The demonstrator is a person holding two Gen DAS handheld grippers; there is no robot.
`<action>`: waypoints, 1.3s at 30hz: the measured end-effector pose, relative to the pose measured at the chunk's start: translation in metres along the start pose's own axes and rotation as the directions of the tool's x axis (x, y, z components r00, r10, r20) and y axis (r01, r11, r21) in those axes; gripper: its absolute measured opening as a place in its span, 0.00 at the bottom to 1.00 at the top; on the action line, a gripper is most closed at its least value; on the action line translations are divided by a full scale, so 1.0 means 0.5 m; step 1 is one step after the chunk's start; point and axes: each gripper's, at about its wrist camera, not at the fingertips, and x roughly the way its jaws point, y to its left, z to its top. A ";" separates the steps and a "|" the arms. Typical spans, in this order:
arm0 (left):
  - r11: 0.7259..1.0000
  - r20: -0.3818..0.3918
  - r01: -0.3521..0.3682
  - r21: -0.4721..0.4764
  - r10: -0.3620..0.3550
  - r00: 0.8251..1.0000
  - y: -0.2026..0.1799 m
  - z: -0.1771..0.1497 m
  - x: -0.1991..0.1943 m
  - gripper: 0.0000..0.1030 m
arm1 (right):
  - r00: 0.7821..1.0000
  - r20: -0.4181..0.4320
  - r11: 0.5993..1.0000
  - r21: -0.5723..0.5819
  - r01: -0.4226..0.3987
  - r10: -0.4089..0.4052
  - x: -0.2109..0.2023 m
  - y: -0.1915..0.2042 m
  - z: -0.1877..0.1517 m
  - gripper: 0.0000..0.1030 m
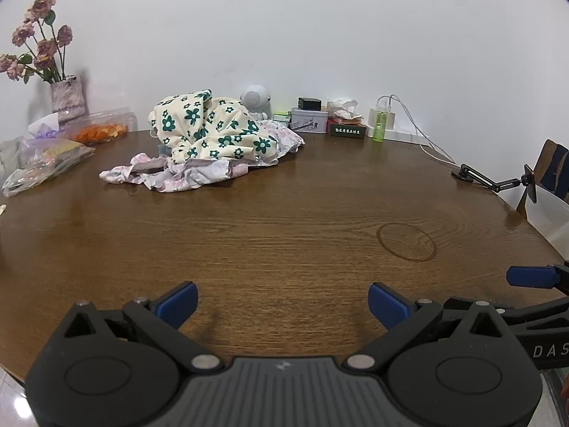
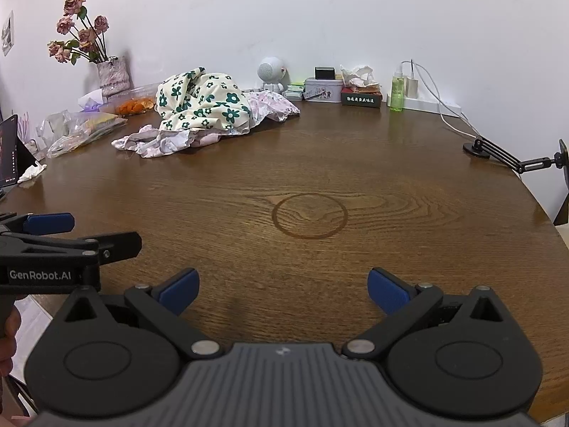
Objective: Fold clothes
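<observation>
Left wrist view: left hand-held gripper (image 1: 282, 304) spread wide, nothing between its fingers; clothes (image 1: 209, 140) heaped at the far side of the wooden counter (image 1: 284, 220); right hand-held gripper (image 1: 533, 277) cut off at the edge, lettering "DAS".
Right wrist view: right hand-held gripper (image 2: 283, 290) spread, holding nothing; "GenRobot.AI" readable on the left one; dark box (image 2: 361, 99) print illegible; white wall (image 2: 320, 10) behind.

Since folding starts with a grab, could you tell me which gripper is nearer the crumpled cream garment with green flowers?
Left, slightly. The left gripper faces the cream floral garment across bare table; the right gripper sits farther right.
</observation>
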 end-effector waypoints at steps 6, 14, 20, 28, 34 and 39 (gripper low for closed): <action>1.000 -0.001 -0.003 -0.003 0.003 1.000 0.003 -0.003 -0.001 0.99 | 1.000 -0.002 1.000 0.001 -0.002 0.002 0.001 -0.001 -0.005 1.00; 1.000 0.000 0.000 -0.005 0.000 1.000 0.004 -0.008 -0.001 0.99 | 1.000 -0.004 1.000 0.002 -0.002 0.002 0.001 0.003 -0.010 1.00; 1.000 0.005 0.001 -0.007 -0.001 1.000 0.004 -0.011 -0.002 0.99 | 1.000 -0.005 1.000 0.003 -0.002 0.002 0.000 0.006 -0.012 1.00; 1.000 0.004 0.006 -0.010 -0.006 1.000 0.005 -0.015 -0.004 0.99 | 1.000 -0.004 1.000 0.002 -0.002 0.002 -0.001 0.008 -0.015 1.00; 1.000 0.004 0.007 -0.008 -0.006 1.000 0.006 -0.014 -0.004 0.99 | 1.000 -0.005 1.000 0.003 -0.002 0.002 -0.001 0.007 -0.015 1.00; 1.000 0.010 0.007 -0.005 -0.007 1.000 0.006 -0.011 -0.005 0.99 | 1.000 -0.004 1.000 0.001 -0.002 0.002 -0.001 0.007 -0.015 1.00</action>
